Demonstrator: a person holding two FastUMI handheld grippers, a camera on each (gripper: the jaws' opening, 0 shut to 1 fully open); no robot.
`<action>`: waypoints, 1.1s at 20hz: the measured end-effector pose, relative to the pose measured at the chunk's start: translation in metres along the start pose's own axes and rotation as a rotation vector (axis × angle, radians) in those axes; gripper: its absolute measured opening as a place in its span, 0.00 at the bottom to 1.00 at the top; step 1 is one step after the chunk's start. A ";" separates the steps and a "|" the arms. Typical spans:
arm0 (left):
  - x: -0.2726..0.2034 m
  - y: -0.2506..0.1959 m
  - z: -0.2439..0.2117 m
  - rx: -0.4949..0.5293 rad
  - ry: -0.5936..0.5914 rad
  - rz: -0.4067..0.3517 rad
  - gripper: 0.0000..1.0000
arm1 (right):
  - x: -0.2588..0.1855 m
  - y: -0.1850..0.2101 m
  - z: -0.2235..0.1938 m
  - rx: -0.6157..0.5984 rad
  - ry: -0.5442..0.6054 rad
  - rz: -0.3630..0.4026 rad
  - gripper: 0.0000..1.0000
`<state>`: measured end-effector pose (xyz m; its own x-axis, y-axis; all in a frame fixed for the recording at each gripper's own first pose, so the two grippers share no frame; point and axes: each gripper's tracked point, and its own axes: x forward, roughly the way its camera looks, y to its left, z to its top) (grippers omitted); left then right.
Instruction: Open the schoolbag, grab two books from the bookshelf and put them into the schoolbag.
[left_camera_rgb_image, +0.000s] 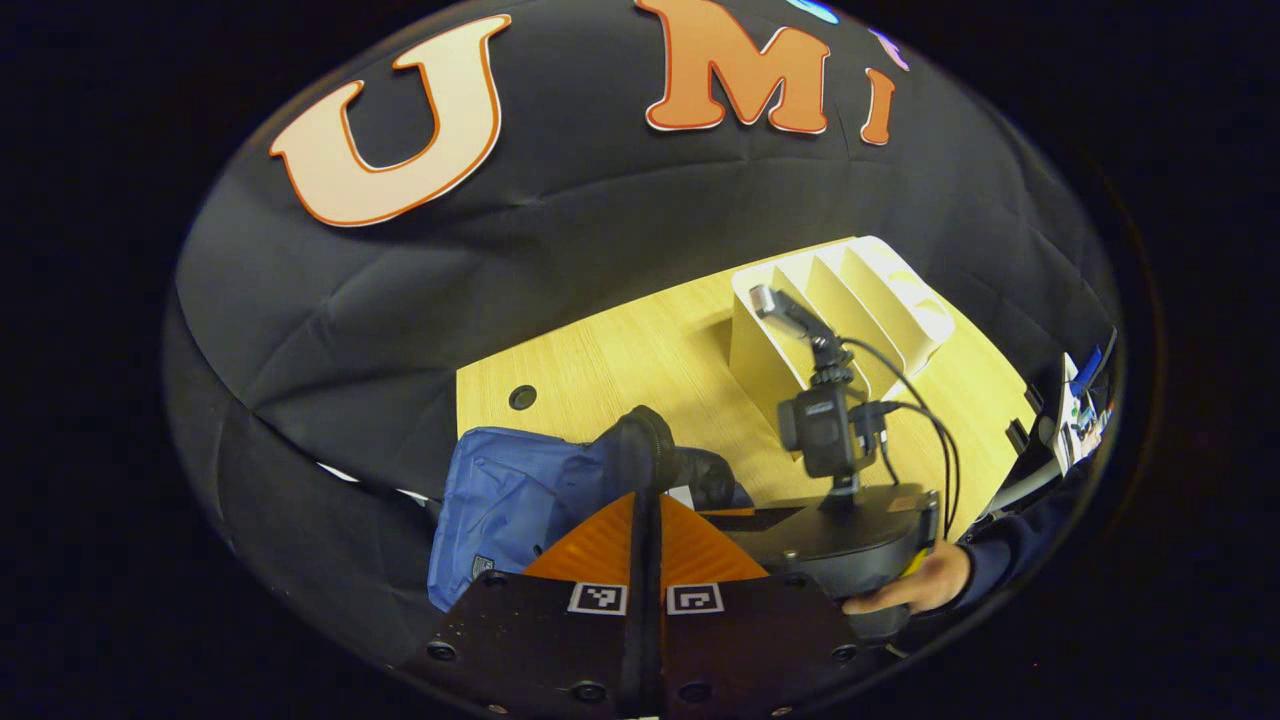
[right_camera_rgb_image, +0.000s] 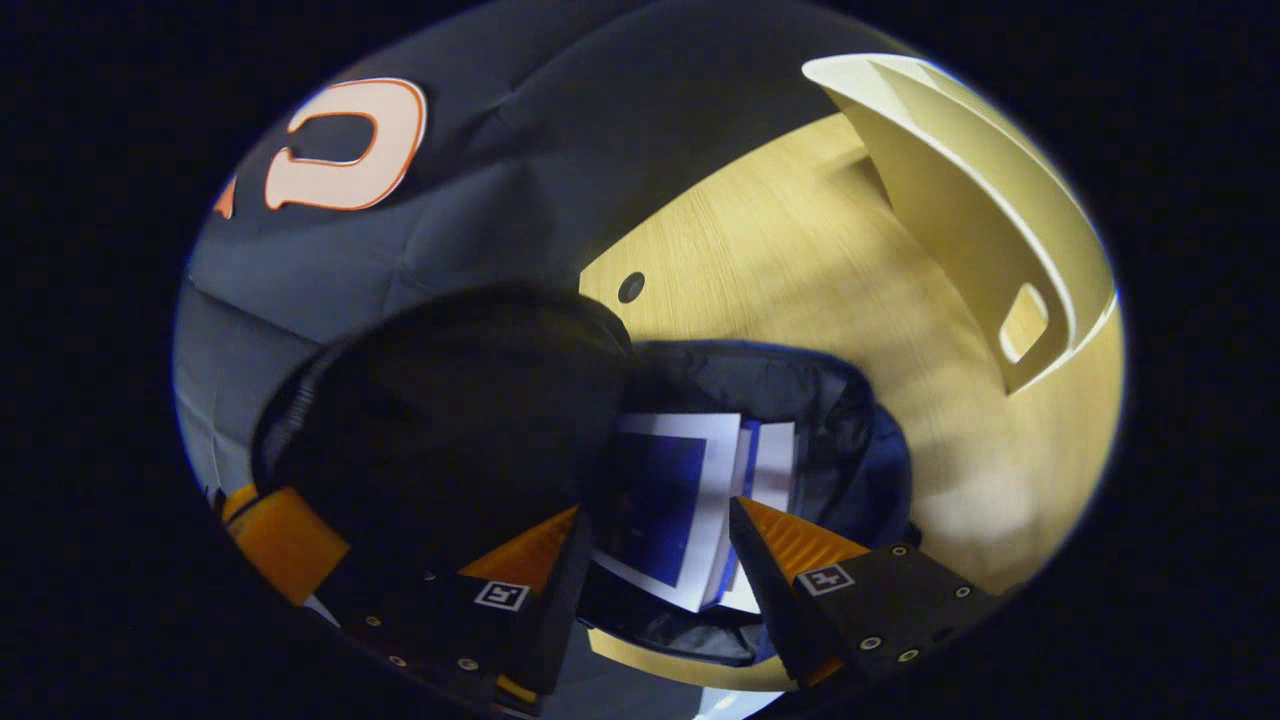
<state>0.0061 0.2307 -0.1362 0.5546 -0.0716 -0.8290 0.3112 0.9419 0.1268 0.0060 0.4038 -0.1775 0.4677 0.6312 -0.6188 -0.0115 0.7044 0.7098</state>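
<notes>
The blue schoolbag (left_camera_rgb_image: 505, 500) lies on the wooden table (left_camera_rgb_image: 620, 360). My left gripper (left_camera_rgb_image: 645, 500) is shut on the bag's black flap (left_camera_rgb_image: 640, 450) and holds it up. In the right gripper view the bag's mouth (right_camera_rgb_image: 840, 400) gapes open, and two books (right_camera_rgb_image: 665, 500) with blue and white covers lie inside. My right gripper (right_camera_rgb_image: 655, 510) hangs open just above them, touching nothing. The lifted flap (right_camera_rgb_image: 450, 400) hides the bag's left side, and the left gripper (right_camera_rgb_image: 285, 540) shows at its lower edge. The white bookshelf (left_camera_rgb_image: 845, 290) stands at the back right with bare slots.
The right gripper (left_camera_rgb_image: 840, 540) and the hand holding it (left_camera_rgb_image: 920, 580) sit close to the right of my left gripper. A round cable hole (left_camera_rgb_image: 522, 397) is in the tabletop behind the bag. The bookshelf (right_camera_rgb_image: 1000, 220) stands right of the bag, with bare table between.
</notes>
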 end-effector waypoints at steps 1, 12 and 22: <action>0.001 -0.002 -0.001 -0.006 0.000 -0.002 0.00 | -0.008 -0.003 0.007 -0.014 -0.016 -0.010 0.82; 0.012 -0.034 -0.020 -0.085 -0.026 0.013 0.01 | -0.132 -0.043 0.133 -0.193 -0.366 -0.103 0.88; 0.045 -0.086 -0.049 -0.124 -0.014 0.073 0.00 | -0.232 -0.085 0.176 -0.378 -0.547 -0.257 0.94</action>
<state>-0.0336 0.1626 -0.2115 0.5836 -0.0053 -0.8120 0.1725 0.9780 0.1175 0.0540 0.1402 -0.0344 0.8722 0.2462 -0.4226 -0.1006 0.9359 0.3376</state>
